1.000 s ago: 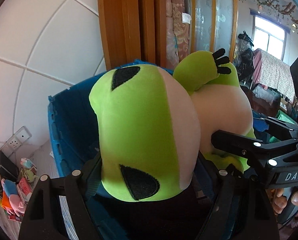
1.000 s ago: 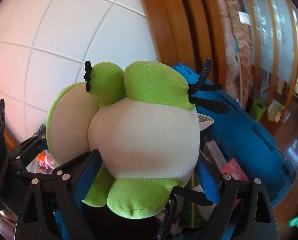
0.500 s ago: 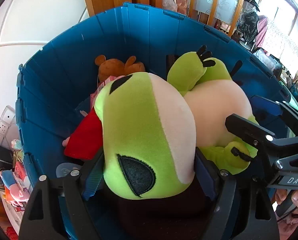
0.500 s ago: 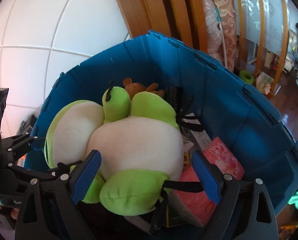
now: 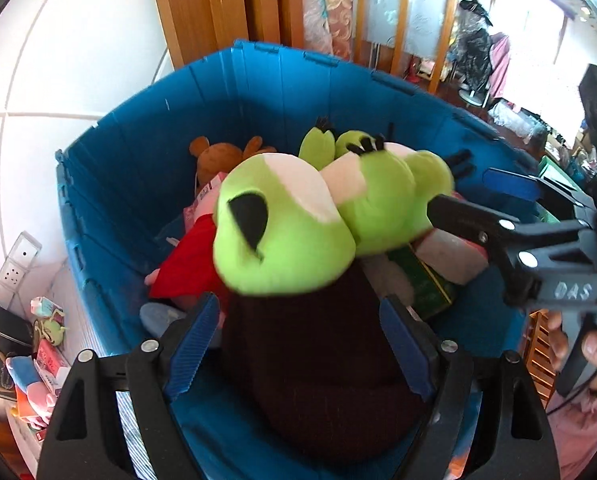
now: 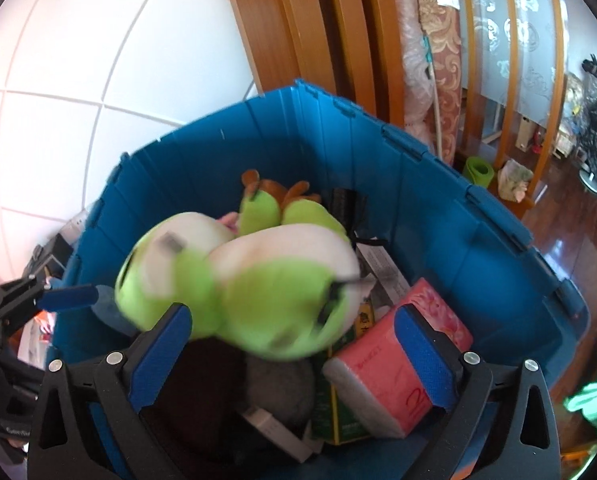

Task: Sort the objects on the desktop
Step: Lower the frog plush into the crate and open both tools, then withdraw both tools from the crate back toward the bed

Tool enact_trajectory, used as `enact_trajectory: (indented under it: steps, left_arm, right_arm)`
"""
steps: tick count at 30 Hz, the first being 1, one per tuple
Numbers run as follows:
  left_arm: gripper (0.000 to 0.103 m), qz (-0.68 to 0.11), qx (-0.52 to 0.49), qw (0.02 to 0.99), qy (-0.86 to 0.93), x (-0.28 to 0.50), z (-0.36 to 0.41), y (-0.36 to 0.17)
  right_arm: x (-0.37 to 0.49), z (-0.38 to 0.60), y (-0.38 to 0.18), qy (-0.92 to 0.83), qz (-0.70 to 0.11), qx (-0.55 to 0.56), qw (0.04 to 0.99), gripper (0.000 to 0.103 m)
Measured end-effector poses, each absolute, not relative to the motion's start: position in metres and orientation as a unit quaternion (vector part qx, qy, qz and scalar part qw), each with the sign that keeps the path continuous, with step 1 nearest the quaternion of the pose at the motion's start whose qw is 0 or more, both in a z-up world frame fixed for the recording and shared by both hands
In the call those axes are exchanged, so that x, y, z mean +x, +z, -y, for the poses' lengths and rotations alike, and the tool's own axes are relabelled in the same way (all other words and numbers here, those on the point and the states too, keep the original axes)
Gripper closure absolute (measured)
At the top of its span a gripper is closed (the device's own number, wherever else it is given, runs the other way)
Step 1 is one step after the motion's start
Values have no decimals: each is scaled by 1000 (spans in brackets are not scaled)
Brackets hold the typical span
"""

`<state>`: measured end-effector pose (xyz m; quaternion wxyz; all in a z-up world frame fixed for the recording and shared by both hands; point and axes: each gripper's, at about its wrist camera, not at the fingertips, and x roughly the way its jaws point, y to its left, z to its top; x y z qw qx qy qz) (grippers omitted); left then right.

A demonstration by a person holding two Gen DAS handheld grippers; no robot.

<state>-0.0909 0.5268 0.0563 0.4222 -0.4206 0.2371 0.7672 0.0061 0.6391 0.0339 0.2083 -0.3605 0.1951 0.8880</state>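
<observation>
Both pairs of jaws stand apart over the blue bin (image 5: 282, 92). The right gripper (image 6: 294, 344) has its jaws opening, and the blurred green frog plush (image 6: 242, 280) lies just ahead of its blue pads, free of them, inside the bin. The left gripper (image 5: 298, 340) has its jaws wide apart too; between them sits a dark rounded thing (image 5: 318, 360) that I cannot name, and the pads do not appear to press on it, though the near side is hidden. In the left wrist view the frog's head (image 5: 278, 228) rests on top of that dark thing, above the rest of the pile.

The step in hand looks like the release of the frog into the bin. The next move probably calls for both grippers to lift clear of the rim without catching the plush, then turn to whatever is left on the tabletop outside the bin, at lower left.

Counted inside the bin: one green frog plush, one brown plush (image 5: 222, 156) at the back wall, one red cloth item (image 5: 190, 264), one pink tissue pack (image 6: 402, 364), one green box (image 5: 422, 280), one grey soft thing (image 6: 282, 384). Outside, a small heap of toys (image 5: 42, 352) lies too cluttered to count. A person's hand (image 5: 594, 356) holds the right gripper's handle.
</observation>
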Motion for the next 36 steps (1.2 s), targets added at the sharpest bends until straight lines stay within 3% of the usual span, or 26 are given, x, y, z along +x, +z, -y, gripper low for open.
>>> enact_trajectory:
  steps: [15, 36]
  left_arm:
    - [21, -173, -333, 403, 835, -76, -411, 87]
    - [21, -103, -328, 231, 910, -116, -200, 48]
  right_arm:
    - [22, -538, 74, 914, -109, -322, 223, 0]
    - [-65, -363, 69, 941, -32, -324, 87, 0]
